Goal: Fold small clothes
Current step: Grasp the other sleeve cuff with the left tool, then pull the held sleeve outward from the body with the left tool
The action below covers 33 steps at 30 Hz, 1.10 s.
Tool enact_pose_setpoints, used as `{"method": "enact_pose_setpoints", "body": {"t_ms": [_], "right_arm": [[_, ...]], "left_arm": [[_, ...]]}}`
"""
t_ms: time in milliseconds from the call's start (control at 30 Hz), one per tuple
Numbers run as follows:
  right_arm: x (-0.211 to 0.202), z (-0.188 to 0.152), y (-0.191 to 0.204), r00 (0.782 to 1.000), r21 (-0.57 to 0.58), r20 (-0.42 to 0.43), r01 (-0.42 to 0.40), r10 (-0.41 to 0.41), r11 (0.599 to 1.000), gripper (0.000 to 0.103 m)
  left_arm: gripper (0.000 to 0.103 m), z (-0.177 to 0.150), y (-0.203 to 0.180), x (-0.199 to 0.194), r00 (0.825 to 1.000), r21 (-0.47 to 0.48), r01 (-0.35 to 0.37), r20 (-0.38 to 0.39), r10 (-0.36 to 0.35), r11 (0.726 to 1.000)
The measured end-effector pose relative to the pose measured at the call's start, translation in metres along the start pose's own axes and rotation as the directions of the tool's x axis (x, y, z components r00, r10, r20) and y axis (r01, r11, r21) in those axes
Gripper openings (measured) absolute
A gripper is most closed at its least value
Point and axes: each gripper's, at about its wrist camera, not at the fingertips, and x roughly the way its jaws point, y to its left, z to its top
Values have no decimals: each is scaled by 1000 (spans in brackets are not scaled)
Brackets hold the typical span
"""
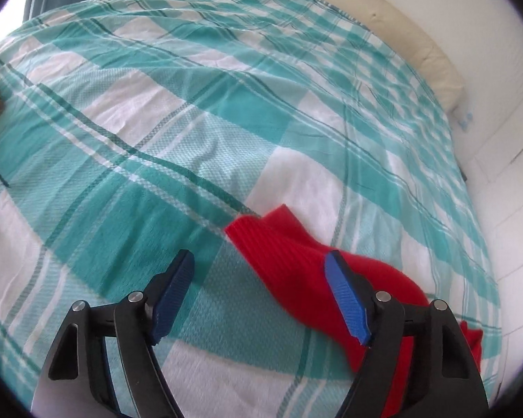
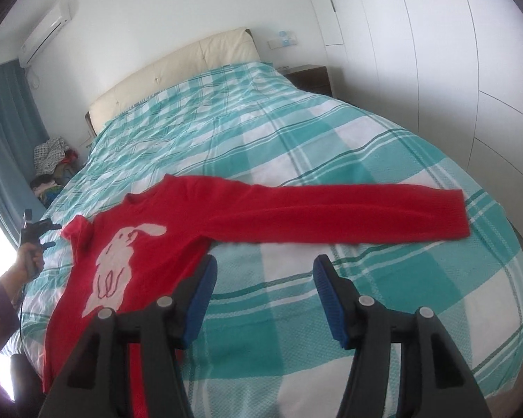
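While flat, one red sweater (image 2: 150, 244), two open grippers

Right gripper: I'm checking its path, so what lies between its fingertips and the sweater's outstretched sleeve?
In the right wrist view, only bare checked bedspread separates the open right gripper from the red sweater's sleeve.

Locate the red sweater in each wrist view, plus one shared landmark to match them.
Left wrist: red sweater at lower right, only one sleeve end and some body showing, partly behind the right finger of the left gripper.
Right wrist: red sweater centre-left, rabbit design up, one sleeve stretched to the right.
Shared landmark: cream headboard beyond the teal plaid bedspread.
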Motion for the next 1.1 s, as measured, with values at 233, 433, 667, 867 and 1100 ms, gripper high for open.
{"method": "enact_pose_setpoints", "body": {"t_ms": [233,433,667,867,1100], "right_arm": [[12,-2,26,1000,-71,-17,17,-18,997,57],[8,0,43,1000,-112,17,-16,18,994,59],[16,-6,58,996,-100,-7,-89,89,991,60],[11,-12,67,995,-99,-14,-98,97,990,61],[8,-17,82,997,-140,-27,-82,79,987,61]], "left_arm": [[6,5,6,-24,993,-9,83,91,-82,997],[6,-5,44,-153,975,21,-82,211,76,996],[5,-86,104,-194,971,32,-223,91,219,974],[6,-144,139,-187,966,0,-259,2,259,966],[68,-143,159,-217,979,-40,-205,7,206,978]]}}
